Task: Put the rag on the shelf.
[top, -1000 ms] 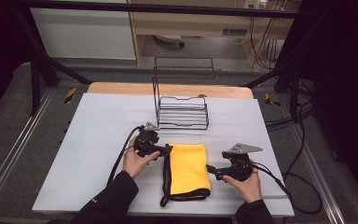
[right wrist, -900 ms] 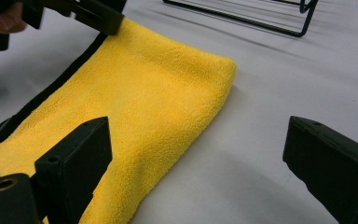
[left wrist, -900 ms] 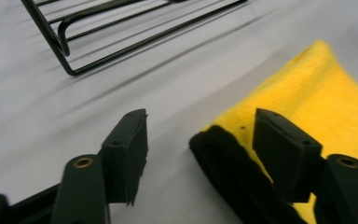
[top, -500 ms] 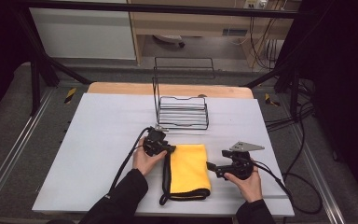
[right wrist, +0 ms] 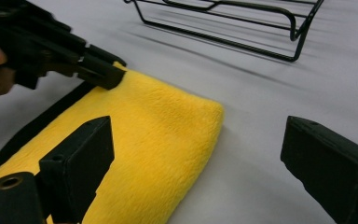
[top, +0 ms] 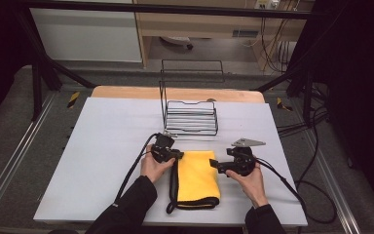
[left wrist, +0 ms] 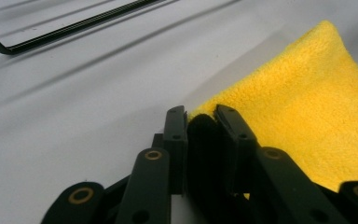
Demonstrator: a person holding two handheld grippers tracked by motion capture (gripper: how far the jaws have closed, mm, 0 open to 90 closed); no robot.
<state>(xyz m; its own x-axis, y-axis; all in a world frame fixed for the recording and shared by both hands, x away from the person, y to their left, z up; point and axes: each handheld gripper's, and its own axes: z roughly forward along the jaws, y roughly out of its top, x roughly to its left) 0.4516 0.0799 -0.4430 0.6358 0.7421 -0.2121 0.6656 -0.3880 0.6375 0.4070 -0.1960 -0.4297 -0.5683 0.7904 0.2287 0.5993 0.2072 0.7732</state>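
Note:
A folded yellow cloth (top: 198, 176) with a black trim along its left and near edges lies flat on the white table (top: 102, 146). My left gripper (top: 177, 155) is at the cloth's far left corner. In the left gripper view the left gripper (left wrist: 201, 119) is shut on the black trim, with the yellow cloth (left wrist: 307, 107) spreading to the right. My right gripper (top: 214, 165) stands open at the cloth's right edge. In the right gripper view the right gripper (right wrist: 196, 128) spans the far right corner of the cloth (right wrist: 144, 135), and the left gripper (right wrist: 98, 70) pinches the far corner.
A black wire rack (top: 191, 117) stands on the table just beyond the cloth; its base wires also run across the left gripper view as the rack (left wrist: 70, 28) and the right gripper view as the rack (right wrist: 242, 28). Cables trail from both grippers. Open table lies to the left.
My left gripper has slid a little to the right onto the cloth's far left corner. The right gripper has hardly moved.

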